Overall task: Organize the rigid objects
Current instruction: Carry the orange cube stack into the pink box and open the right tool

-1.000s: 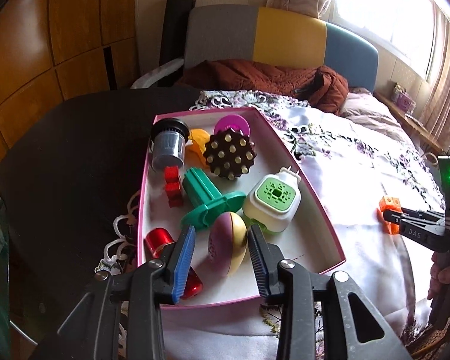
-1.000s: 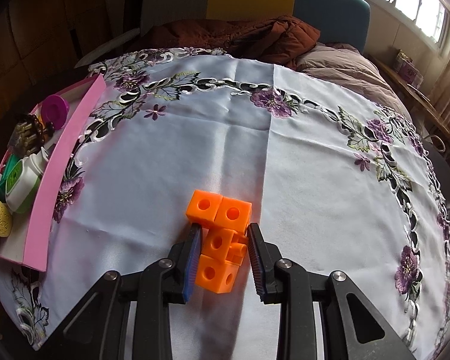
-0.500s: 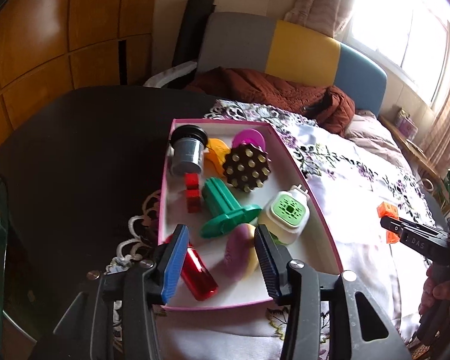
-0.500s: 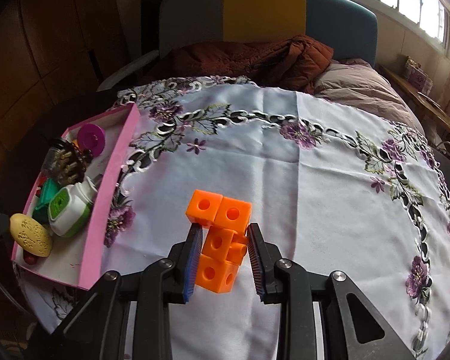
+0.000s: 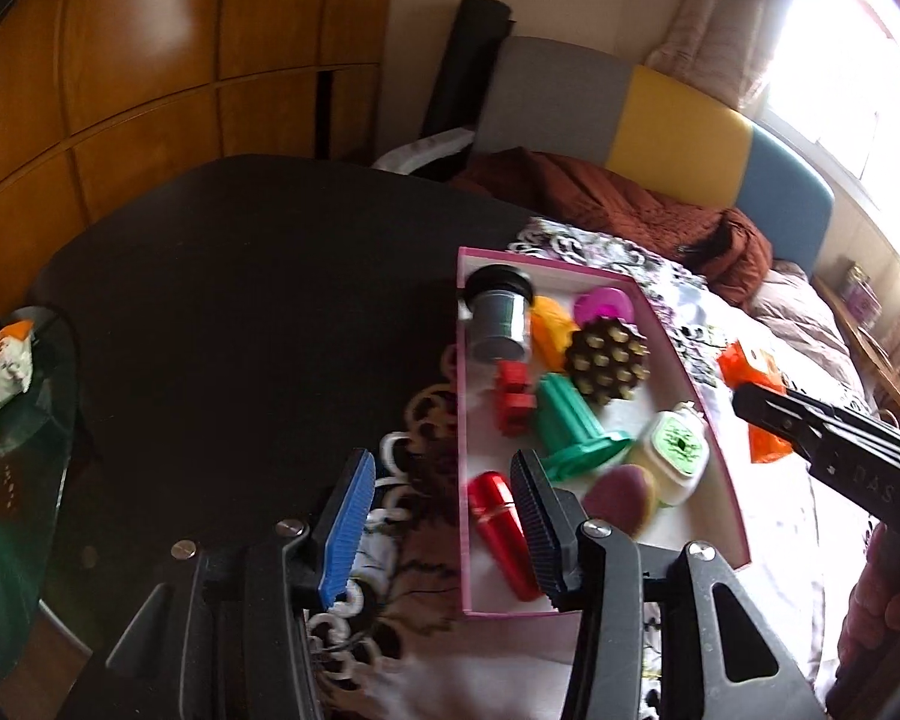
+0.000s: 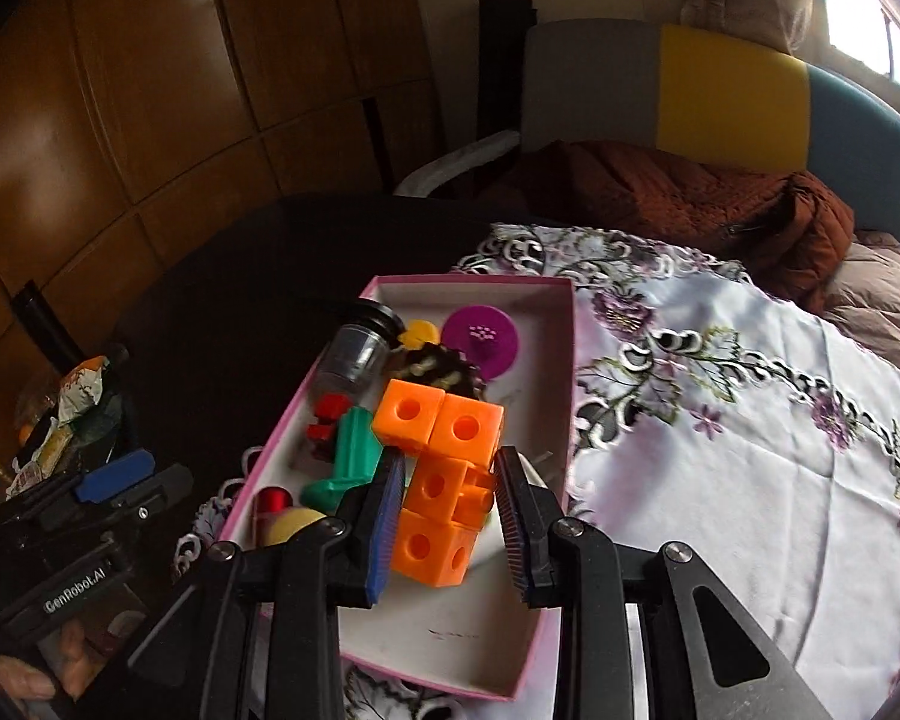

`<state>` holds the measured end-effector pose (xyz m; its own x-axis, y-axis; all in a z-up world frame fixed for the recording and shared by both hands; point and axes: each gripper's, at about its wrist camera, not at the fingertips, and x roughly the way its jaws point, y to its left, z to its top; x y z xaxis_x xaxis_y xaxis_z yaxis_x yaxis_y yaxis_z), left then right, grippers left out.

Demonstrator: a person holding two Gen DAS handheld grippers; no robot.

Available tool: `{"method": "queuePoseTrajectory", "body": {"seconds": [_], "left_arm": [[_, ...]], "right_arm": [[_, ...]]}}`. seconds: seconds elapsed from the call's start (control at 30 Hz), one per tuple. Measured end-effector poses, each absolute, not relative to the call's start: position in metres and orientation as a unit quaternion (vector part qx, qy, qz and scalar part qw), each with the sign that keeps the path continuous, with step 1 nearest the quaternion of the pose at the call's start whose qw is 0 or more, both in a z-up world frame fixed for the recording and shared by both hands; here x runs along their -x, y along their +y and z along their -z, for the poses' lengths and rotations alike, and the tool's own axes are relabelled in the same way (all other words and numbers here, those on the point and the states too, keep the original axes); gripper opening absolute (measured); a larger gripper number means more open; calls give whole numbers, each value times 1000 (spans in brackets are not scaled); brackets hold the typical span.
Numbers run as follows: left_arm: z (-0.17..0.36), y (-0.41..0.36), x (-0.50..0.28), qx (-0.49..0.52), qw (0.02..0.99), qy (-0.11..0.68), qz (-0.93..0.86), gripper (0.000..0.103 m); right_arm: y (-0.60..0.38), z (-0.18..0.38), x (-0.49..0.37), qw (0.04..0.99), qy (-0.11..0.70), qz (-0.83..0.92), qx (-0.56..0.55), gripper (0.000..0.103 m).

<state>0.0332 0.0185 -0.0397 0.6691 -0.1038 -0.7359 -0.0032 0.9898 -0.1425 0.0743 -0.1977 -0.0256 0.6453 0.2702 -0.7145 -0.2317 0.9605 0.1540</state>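
The right gripper (image 6: 447, 519) clamps its fingers on the orange plastic cluster of holed cubes (image 6: 441, 468), above the pink-rimmed cardboard tray's (image 6: 561, 420) near end. The left gripper's (image 5: 444, 516) fingers spread wide, empty, beside the tray's left wall.

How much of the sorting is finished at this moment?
Mostly done: the pink box already holds the red cylinder, green piece and several others. In hand: the right gripper holds the orange block cluster above the box. Left: releasing it inside. The left gripper is open and holds nothing.
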Motion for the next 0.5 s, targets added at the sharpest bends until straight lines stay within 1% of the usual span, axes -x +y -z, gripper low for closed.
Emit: {"method": "queuePoseTrajectory", "body": {"seconds": [0.13,0.27,0.3,0.43,0.47,0.5], "left_arm": [[41,28,-33,71,911,405,16,47],[41,31,-34,70,913,403,14,47],[41,31,-34,69,913,403,14,47],[40,31,-34,62,914,400,10,47],[39,29,-34,62,914,401,9,47],[39,28,-35,62,914,401,9,47]], "right_arm": [[-167,38,-96,897,410,-164,-4,31],[-149,64,-122,875,453,-171,8,31],[-148,70,-126,872,460,-164,11,33],[-158,79,-134,871,465,-154,-14,34],[-160,79,-134,871,467,-155,-19,32],[-162,80,-134,870,467,-155,-21,32]]}}
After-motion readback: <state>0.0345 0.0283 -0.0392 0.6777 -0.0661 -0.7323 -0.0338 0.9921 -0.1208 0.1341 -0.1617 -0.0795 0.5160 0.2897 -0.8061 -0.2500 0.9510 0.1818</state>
